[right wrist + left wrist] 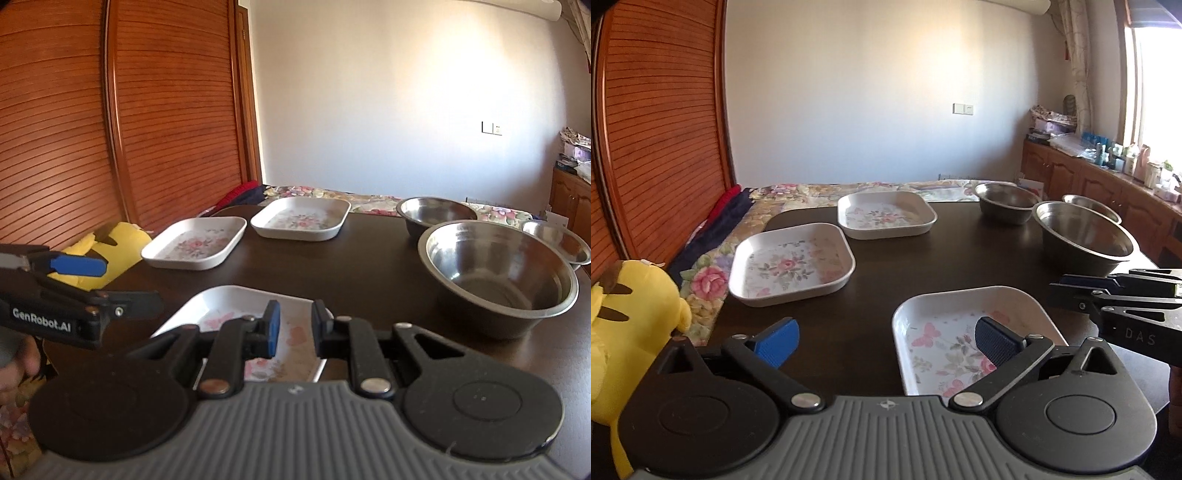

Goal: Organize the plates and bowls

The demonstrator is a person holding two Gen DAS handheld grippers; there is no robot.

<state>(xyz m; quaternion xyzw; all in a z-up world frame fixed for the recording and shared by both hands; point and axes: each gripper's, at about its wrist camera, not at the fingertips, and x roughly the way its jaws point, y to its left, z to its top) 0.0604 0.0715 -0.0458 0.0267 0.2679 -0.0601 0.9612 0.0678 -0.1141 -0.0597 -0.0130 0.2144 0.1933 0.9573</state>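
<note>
Nearest floral plate [960, 332] lies flat on the worktop [886, 266] below both grippers, left gripper [886, 341] spread wide w/ nothing btwn, right gripper [294, 328] nearly pressed together and empty; plate prob. light, stiff, slick, so pinch its raised rim.

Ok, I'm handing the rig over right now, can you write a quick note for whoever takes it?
Left gripper: jaws wide open, empty, above the near plate.
Right gripper: jaws nearly shut, nothing held, over the same plate.
Plates: three floral square ones lie apart on the dark table: near plate, middle plate, far plate.
Bowls: three steel ones, right side, unstacked: large bowl, far bowl, small bowl at the right edge.
Done: nothing stacked yet.
Left: stack the plates, nest the bowls.
</note>
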